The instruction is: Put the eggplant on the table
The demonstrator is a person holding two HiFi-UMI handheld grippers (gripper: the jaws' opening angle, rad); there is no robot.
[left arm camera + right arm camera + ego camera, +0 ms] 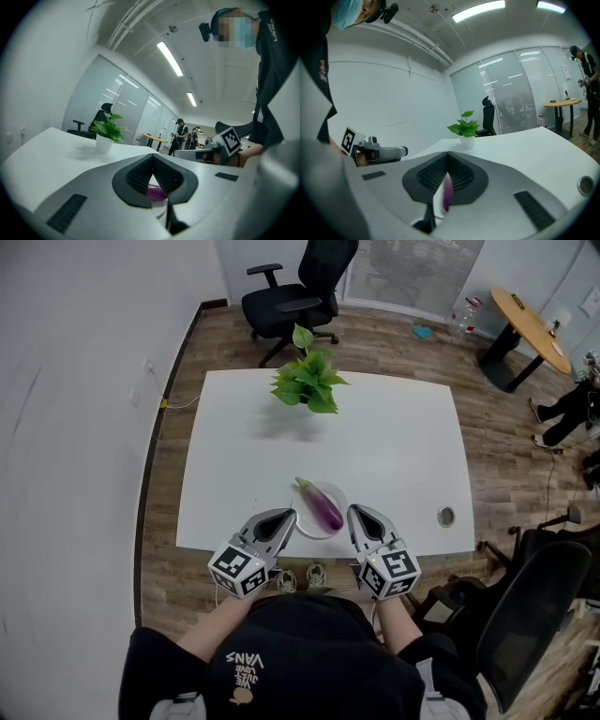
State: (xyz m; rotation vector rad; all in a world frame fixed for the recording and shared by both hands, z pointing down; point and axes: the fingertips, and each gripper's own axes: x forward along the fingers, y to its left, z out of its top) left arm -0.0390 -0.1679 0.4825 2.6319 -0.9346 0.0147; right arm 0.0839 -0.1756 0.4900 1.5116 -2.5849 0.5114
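Observation:
A purple eggplant [322, 505] lies on a small white plate [337, 491] near the front edge of the white table [394, 427]. My left gripper [281, 518] sits just left of the plate and my right gripper [361, 514] just right of it, both at the table's front edge. Both are shut, tips meeting, with nothing held. In the left gripper view, the eggplant [156, 191] and plate [159, 206] show through the gap below the closed tips of the left gripper [152, 159]. The right gripper [448, 157] likewise frames the eggplant [447, 192] and plate [438, 199].
A potted green plant [307, 381] stands at the table's far middle. A round cable grommet [446, 517] sits at the front right. A black office chair [300, 287] stands behind the table and another [534, 615] at my right. A round wooden table [530, 329] is far right.

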